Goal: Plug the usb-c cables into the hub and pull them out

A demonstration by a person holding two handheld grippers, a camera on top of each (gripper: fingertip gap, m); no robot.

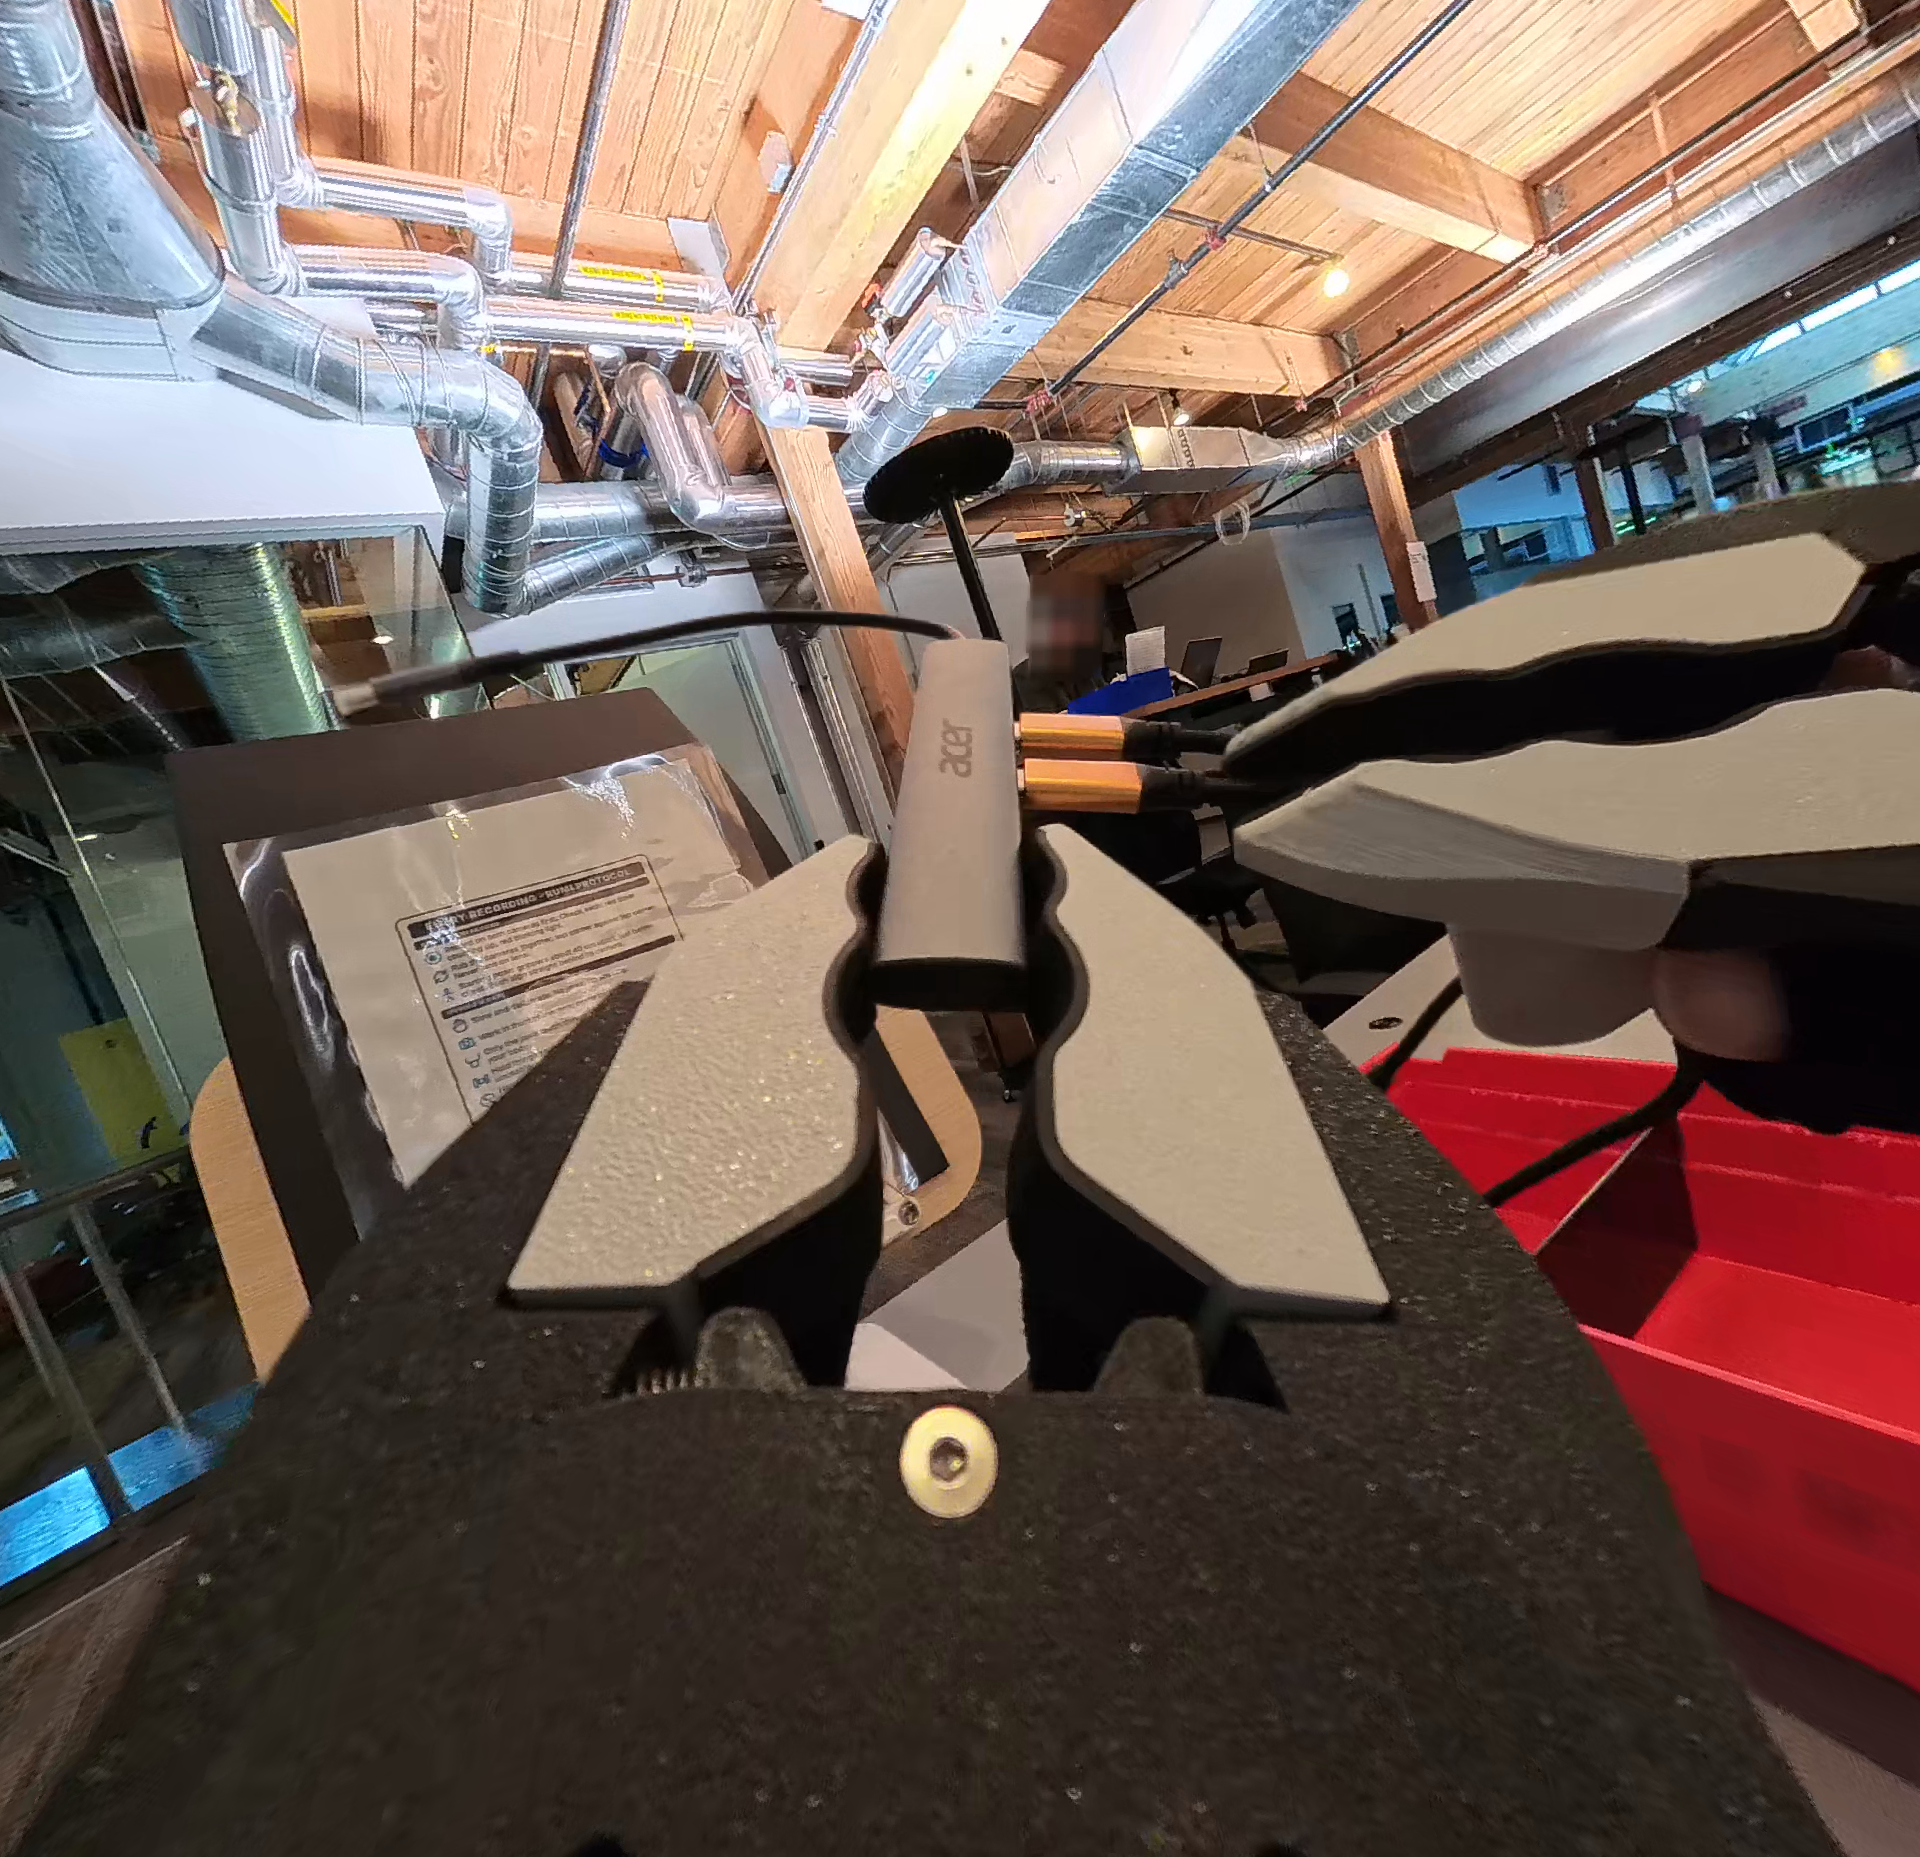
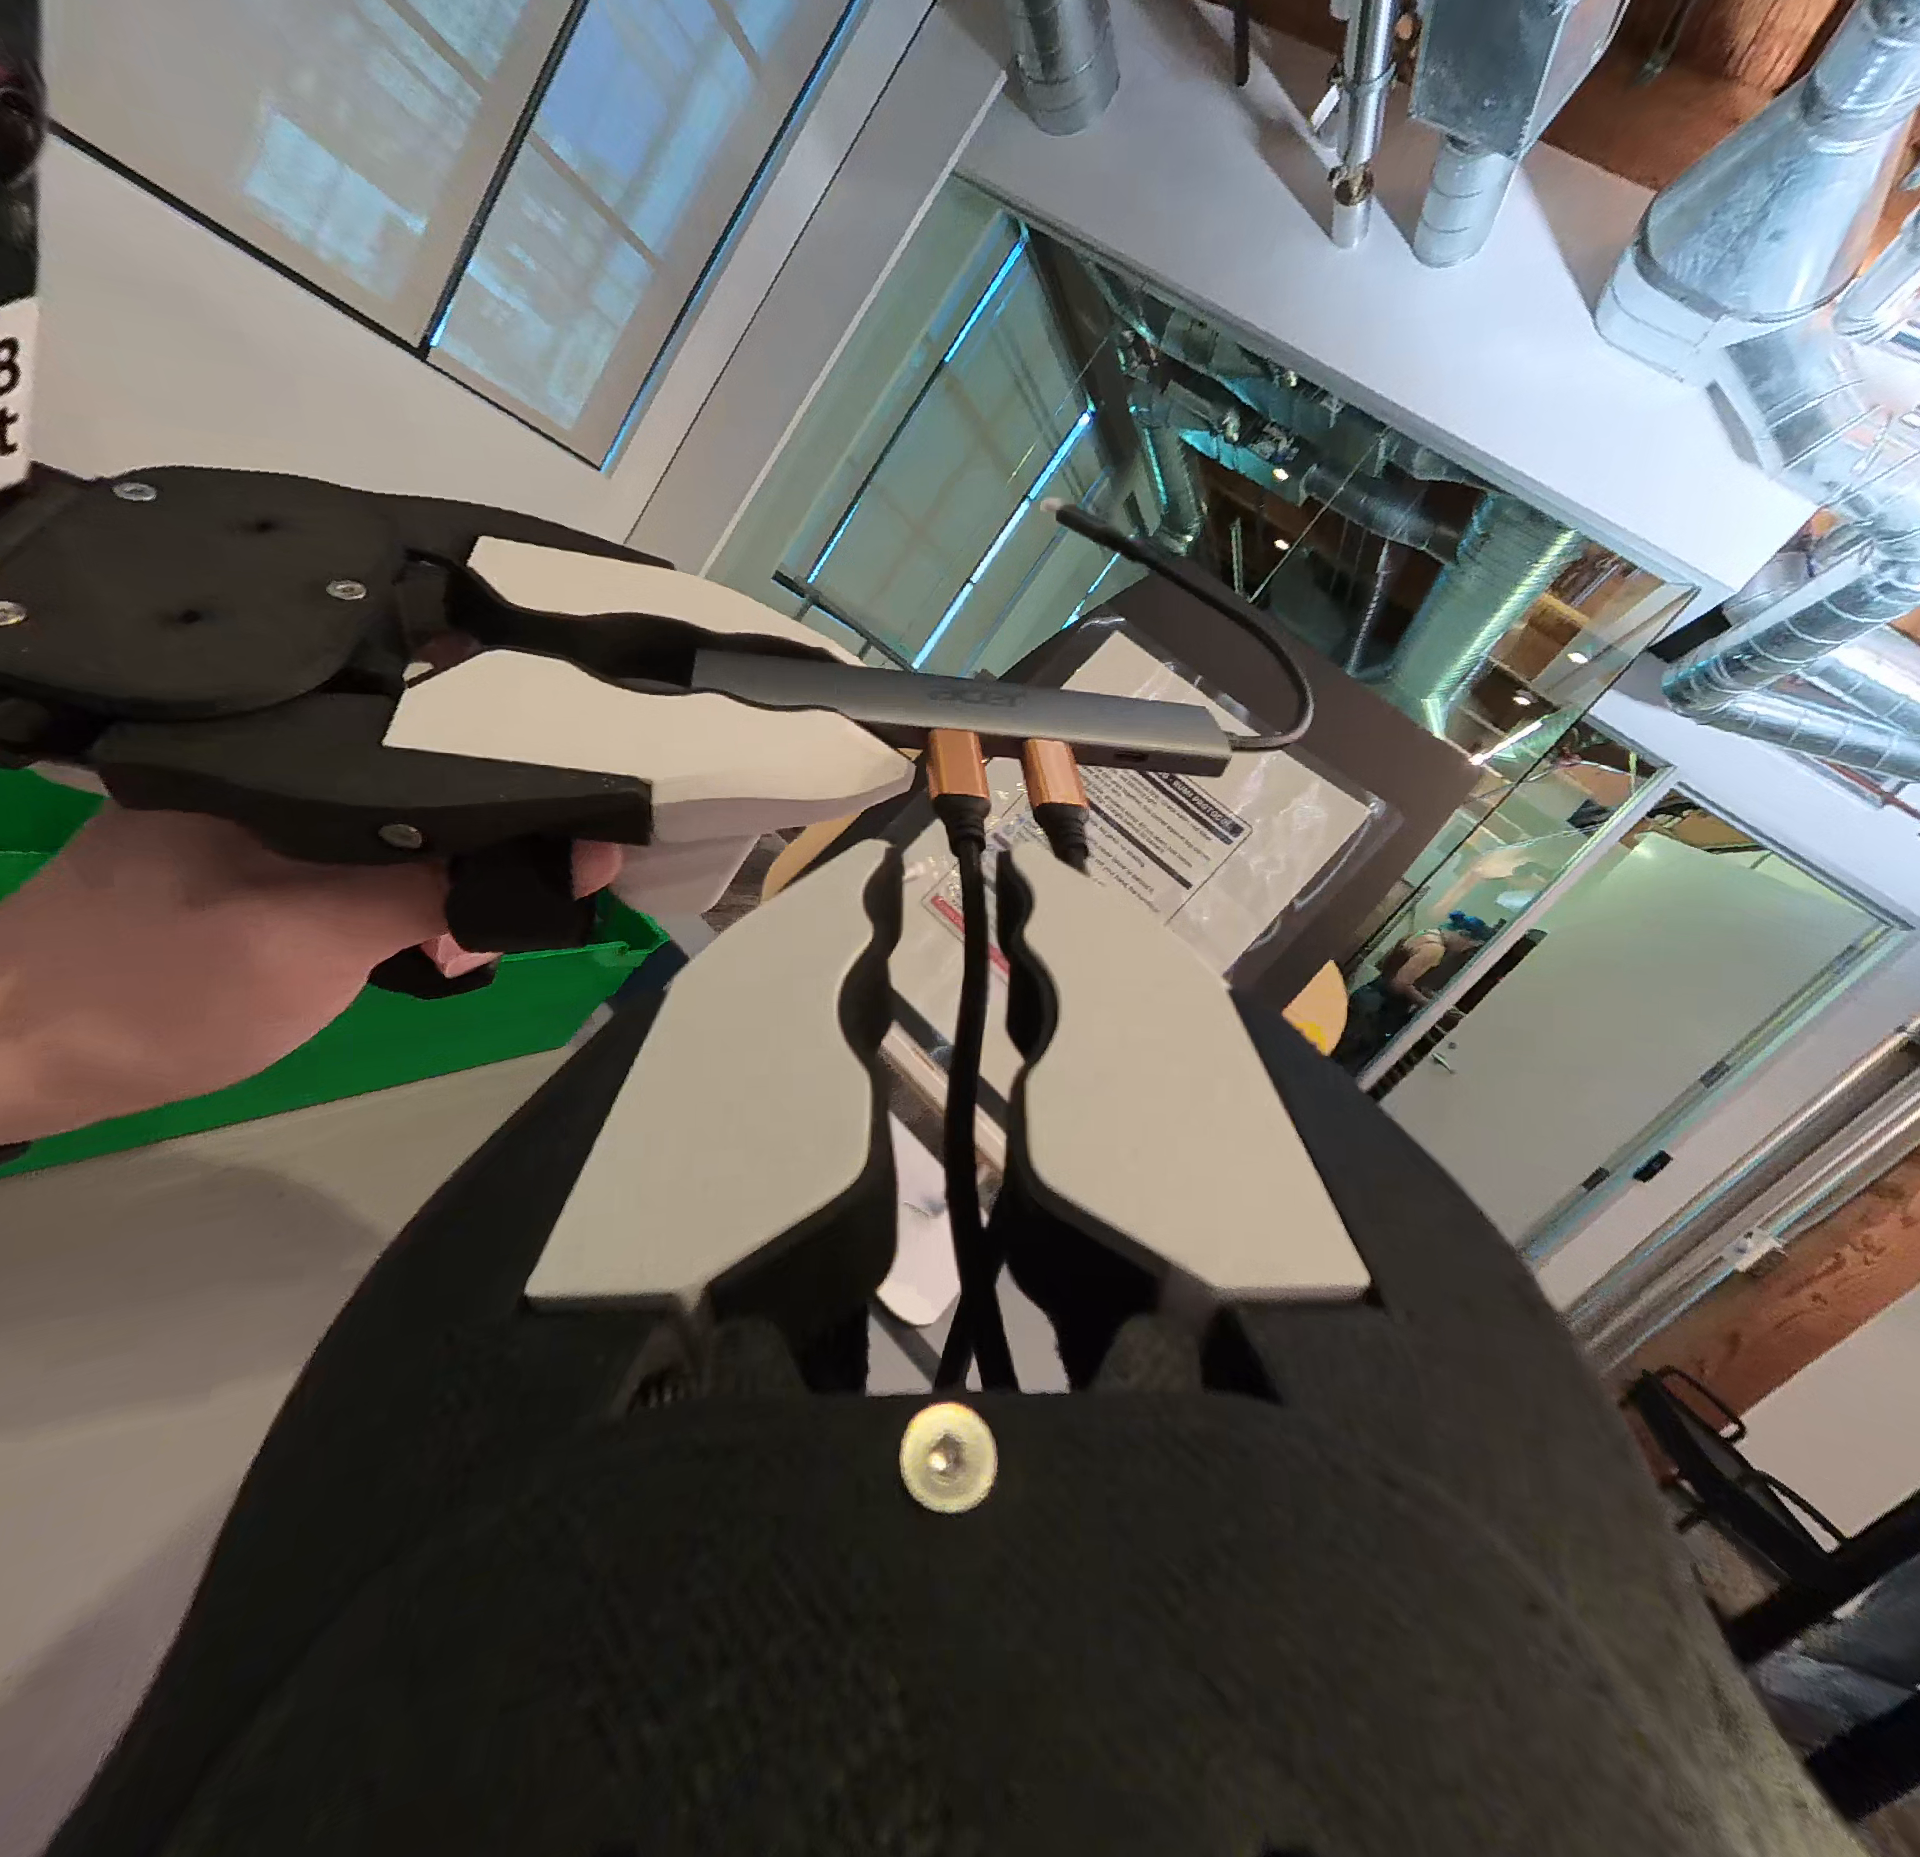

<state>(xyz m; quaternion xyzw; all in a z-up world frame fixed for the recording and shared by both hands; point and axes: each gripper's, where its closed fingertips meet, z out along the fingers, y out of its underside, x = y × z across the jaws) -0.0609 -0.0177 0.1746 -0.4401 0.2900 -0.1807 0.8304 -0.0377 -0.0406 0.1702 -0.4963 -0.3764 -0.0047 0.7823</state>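
Note:
A slim grey hub [image 1: 961, 747] stands upright in my left gripper [image 1: 956, 851], which is shut on its lower end. Two gold USB-C plugs [image 1: 1070, 737] [image 1: 1081, 787] sit in the hub's right side, one above the other. My right gripper [image 1: 1236, 794] comes in from the right, its tips just behind the plugs. In the right wrist view the hub [image 2: 1039, 701] lies level in the left gripper [image 2: 878, 711]. Both plugs [image 2: 954, 763] [image 2: 1051, 773] hang below it. Their black cables [image 2: 968, 1028] run loose down the gap of my open right gripper [image 2: 948, 862].
The hub's own short black lead [image 1: 675, 628] arcs off to the left with a free end. A red divided bin [image 1: 1714, 1236] sits low on the right, a green bin [image 2: 416, 1018] on the grey table [image 2: 208, 1288]. A black stand with a laminated sheet [image 1: 499, 924] is behind. The grippers are tip to tip, or close to it.

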